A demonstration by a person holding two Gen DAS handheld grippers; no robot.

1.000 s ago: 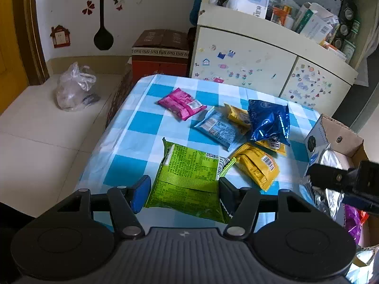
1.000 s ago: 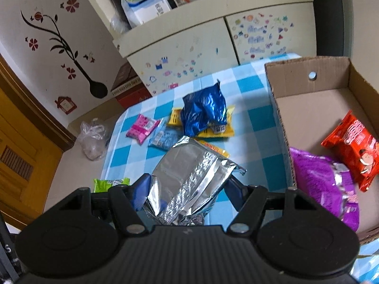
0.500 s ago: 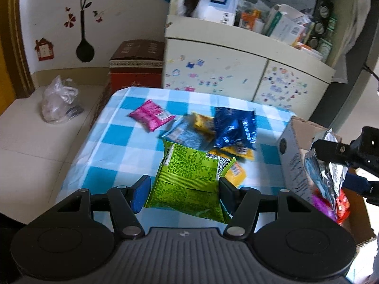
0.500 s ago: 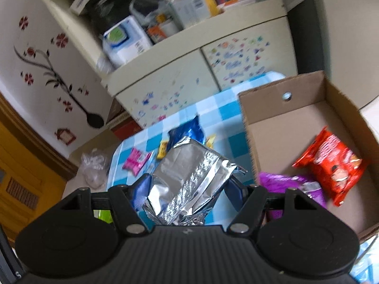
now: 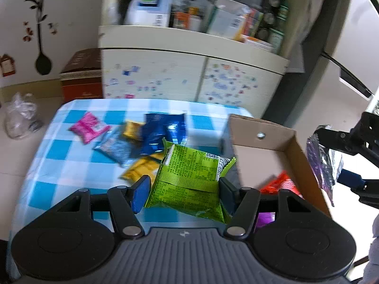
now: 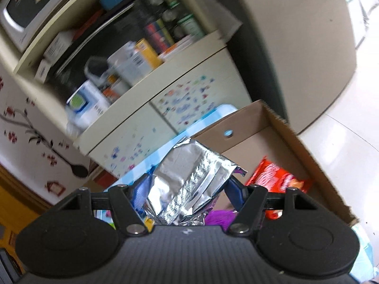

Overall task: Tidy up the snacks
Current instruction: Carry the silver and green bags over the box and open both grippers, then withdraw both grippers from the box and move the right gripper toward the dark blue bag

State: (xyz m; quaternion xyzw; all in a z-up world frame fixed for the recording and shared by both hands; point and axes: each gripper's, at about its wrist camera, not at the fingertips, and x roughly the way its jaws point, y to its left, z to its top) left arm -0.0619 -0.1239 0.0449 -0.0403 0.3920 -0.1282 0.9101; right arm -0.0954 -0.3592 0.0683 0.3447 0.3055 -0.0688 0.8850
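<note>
Behind our small table, with its blue-and-white checked cloth, stands a cream cabinet dotted with stickers, its shelf crowded with boxes and jars. On the right end of the table sits the open cardboard box, already holding an orange-red packet and a purple packet.

Our left gripper is clamped on the green snack bag, its 2 blue pads pressing the bag's sides, and we carry it above the table's near right part, just beside the box's left wall. Our right gripper is closed around the silver foil bag, which hangs over the box opening, tilted up toward the far wall.

We judge the right hand is nearer to a drop: the box floor lies directly below and ahead of it. The left must travel right, over the wall. Loose on the cloth remain a pink packet, a pale blue packet, a dark blue bag and 2 yellow packets
</note>
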